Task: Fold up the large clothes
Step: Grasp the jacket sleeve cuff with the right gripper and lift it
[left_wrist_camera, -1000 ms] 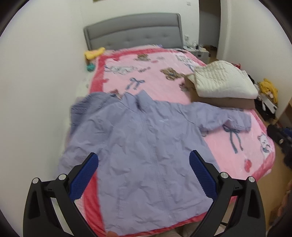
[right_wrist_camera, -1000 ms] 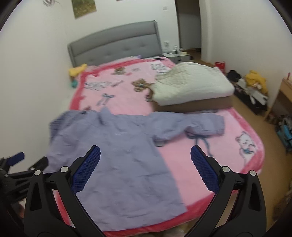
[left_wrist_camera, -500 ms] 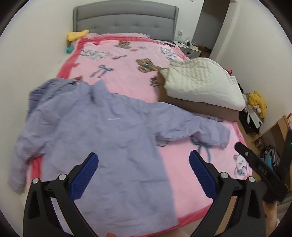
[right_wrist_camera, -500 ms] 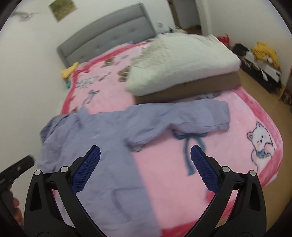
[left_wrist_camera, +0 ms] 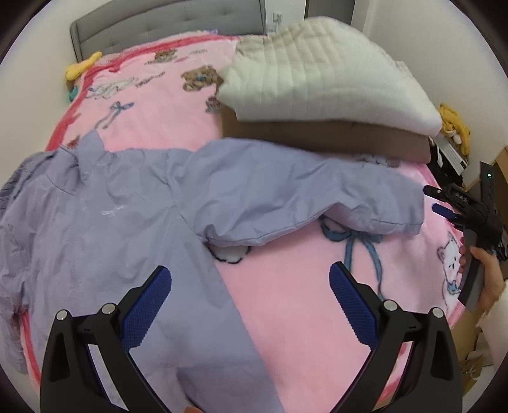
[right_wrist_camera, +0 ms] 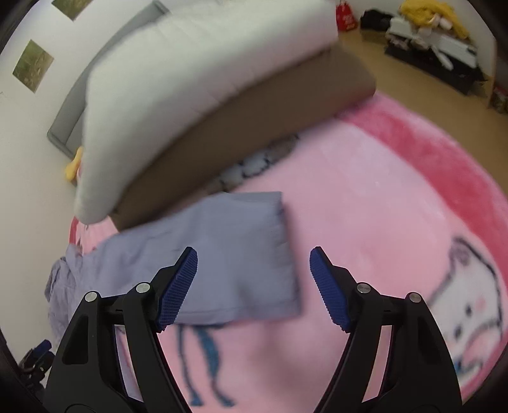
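Observation:
A lilac jacket (left_wrist_camera: 104,228) lies spread flat, front up, on the pink bed blanket (left_wrist_camera: 317,305). Its right sleeve (left_wrist_camera: 311,197) stretches across the blanket toward the right. My left gripper (left_wrist_camera: 250,301) is open and empty above the jacket's hem and side edge. My right gripper (right_wrist_camera: 254,276) is open and empty, hovering just above the sleeve's cuff end (right_wrist_camera: 241,254). The right gripper also shows at the right edge of the left wrist view (left_wrist_camera: 444,203), just past the cuff.
A folded white quilt (left_wrist_camera: 317,70) on a brown folded blanket (left_wrist_camera: 324,136) lies on the bed just behind the sleeve. A grey headboard (left_wrist_camera: 165,25) and a yellow toy (left_wrist_camera: 82,65) are at the far end. Clutter (right_wrist_camera: 438,41) lies on the floor to the right.
Both grippers moved right and closer to the bed. The right gripper dropped down over the sleeve cuff. The jacket has not moved.

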Action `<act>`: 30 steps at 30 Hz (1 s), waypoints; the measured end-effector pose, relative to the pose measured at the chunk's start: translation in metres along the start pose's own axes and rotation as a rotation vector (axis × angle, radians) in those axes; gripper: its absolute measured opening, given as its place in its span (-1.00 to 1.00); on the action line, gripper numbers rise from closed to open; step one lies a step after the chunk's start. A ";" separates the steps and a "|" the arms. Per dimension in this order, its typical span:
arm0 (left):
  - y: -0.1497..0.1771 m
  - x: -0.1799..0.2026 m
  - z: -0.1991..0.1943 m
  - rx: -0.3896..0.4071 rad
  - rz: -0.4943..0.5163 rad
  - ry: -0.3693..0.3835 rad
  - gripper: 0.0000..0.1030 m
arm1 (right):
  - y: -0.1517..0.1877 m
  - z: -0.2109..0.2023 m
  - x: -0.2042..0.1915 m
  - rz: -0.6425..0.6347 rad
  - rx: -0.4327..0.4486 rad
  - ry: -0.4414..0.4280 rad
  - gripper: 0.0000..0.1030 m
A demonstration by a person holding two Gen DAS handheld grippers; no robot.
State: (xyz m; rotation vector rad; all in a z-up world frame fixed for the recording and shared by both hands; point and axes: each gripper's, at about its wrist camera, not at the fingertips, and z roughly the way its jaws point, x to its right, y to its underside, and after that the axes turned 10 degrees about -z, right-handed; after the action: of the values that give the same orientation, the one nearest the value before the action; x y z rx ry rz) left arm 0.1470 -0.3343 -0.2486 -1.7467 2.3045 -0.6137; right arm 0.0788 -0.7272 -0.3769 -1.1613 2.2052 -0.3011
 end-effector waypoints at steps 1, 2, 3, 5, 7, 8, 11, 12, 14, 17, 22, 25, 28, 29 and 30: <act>0.001 -0.002 0.004 -0.002 -0.003 0.008 0.90 | 0.000 0.009 0.004 0.000 -0.002 -0.011 0.20; 0.002 -0.003 0.009 -0.006 -0.005 0.013 0.90 | 0.000 0.021 0.008 0.005 -0.010 -0.030 0.19; 0.004 -0.004 0.017 -0.019 -0.003 0.006 0.90 | 0.000 0.030 0.009 0.015 -0.018 -0.068 0.07; 0.007 -0.006 0.028 -0.044 -0.003 -0.009 0.90 | 0.002 0.036 0.007 0.015 -0.011 -0.113 -0.52; 0.008 -0.009 0.033 -0.052 -0.013 -0.009 0.90 | -0.001 0.040 0.004 -0.012 0.005 -0.135 -0.81; 0.008 -0.011 0.033 -0.052 -0.019 -0.005 0.90 | -0.001 0.038 -0.001 -0.024 0.015 -0.157 -0.88; 0.009 -0.020 0.035 -0.056 -0.047 0.018 0.90 | -0.005 0.023 -0.021 -0.050 0.049 -0.230 -0.92; 0.008 -0.023 0.036 -0.057 -0.050 0.016 0.90 | -0.007 0.013 -0.030 -0.063 0.067 -0.255 -0.93; 0.007 -0.031 0.038 -0.050 -0.058 0.010 0.90 | -0.015 -0.015 -0.063 -0.125 0.128 -0.329 -0.93; 0.004 -0.048 0.039 -0.040 -0.090 0.017 0.90 | -0.027 -0.055 -0.131 -0.289 0.196 -0.410 -0.93; 0.006 -0.097 0.030 -0.005 -0.167 0.046 0.90 | -0.027 -0.083 -0.274 -0.539 0.202 -0.538 -0.93; 0.007 -0.137 0.015 0.033 -0.192 0.039 0.90 | -0.012 -0.078 -0.359 -0.657 0.169 -0.574 -0.92; 0.011 -0.184 -0.005 0.068 -0.213 0.041 0.90 | 0.008 -0.058 -0.445 -0.745 0.147 -0.621 -0.92; 0.012 -0.205 -0.013 0.079 -0.222 0.037 0.90 | 0.013 -0.050 -0.469 -0.747 0.135 -0.650 -0.92; 0.013 -0.222 -0.019 0.085 -0.230 0.035 0.90 | 0.023 -0.036 -0.503 -0.752 0.110 -0.674 -0.92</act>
State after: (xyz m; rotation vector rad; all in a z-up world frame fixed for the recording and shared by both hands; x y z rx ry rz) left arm 0.1929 -0.1159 -0.2596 -1.9903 2.0809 -0.7747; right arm 0.2528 -0.3118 -0.1492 -1.6890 1.1138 -0.2712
